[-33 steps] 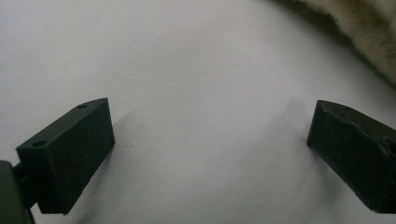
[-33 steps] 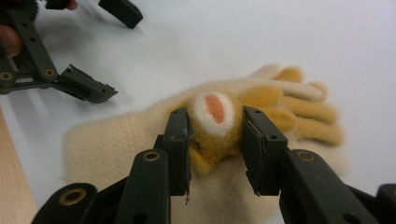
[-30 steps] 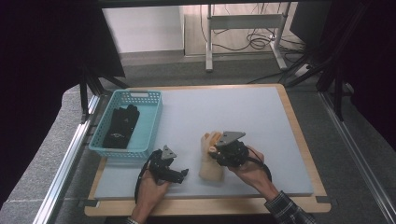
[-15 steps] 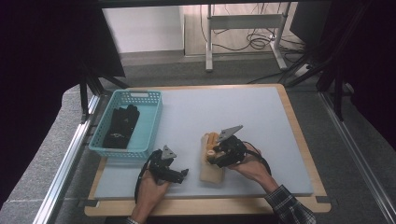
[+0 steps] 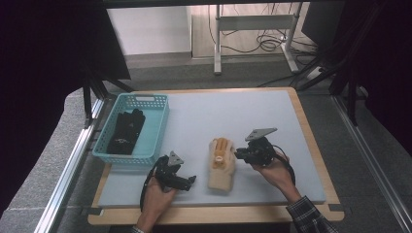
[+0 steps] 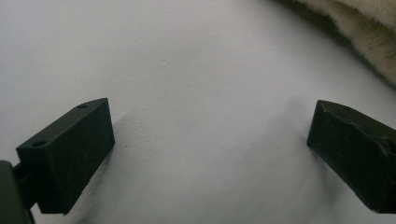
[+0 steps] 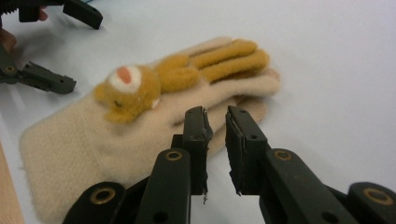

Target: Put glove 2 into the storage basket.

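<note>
Glove [image 5: 221,164], cream with an orange animal figure, lies flat on the grey mat [image 5: 204,116] between your two hands, long axis running toward and away from you, cuff nearest you. Your right gripper [image 5: 239,154] sits at its right edge, the nearer tool; its jaws have just been closing to a narrow gap, nothing pinched. Your left gripper [image 5: 190,180] rests wide open on the mat, just left of the cuff.

Right hand-held gripper [image 5: 239,154] just beside cream glove [image 5: 221,165].
</note>
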Tool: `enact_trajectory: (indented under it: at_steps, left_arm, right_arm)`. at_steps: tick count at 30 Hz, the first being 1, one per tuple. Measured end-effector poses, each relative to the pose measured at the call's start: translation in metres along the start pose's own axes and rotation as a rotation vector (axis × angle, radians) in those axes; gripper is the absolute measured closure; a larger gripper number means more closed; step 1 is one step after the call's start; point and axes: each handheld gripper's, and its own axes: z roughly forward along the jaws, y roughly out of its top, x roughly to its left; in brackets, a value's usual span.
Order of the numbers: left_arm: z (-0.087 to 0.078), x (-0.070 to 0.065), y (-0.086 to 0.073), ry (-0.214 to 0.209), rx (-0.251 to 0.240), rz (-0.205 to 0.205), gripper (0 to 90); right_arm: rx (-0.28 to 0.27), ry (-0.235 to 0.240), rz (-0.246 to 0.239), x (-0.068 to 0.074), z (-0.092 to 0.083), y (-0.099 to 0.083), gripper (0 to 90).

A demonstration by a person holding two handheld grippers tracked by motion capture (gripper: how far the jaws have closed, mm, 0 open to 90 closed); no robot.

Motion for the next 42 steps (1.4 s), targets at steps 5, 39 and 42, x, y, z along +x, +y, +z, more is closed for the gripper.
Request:
enact_trajectory:
  at_steps: [5, 39, 42]
  left_arm:
    - [0.0, 0.0, 0.0, -0.001, 0.0, -0.003, 0.8]
    - [-0.004, -0.001, -0.003, 0.012, -0.001, -0.019, 2.8]
    - [-0.008, 0.002, -0.007, 0.019, -0.002, -0.036, 2.4]
  right_arm:
    - [-0.027, 0.005, 0.046, -0.002, 0.009, -0.001, 63.6]
    - [-0.003, 0.055, 0.019, 0.02, 0.009, -0.061, 79.6]
    - [-0.01, 0.075, -0.003, 0.028, 0.014, -0.061, 79.9]
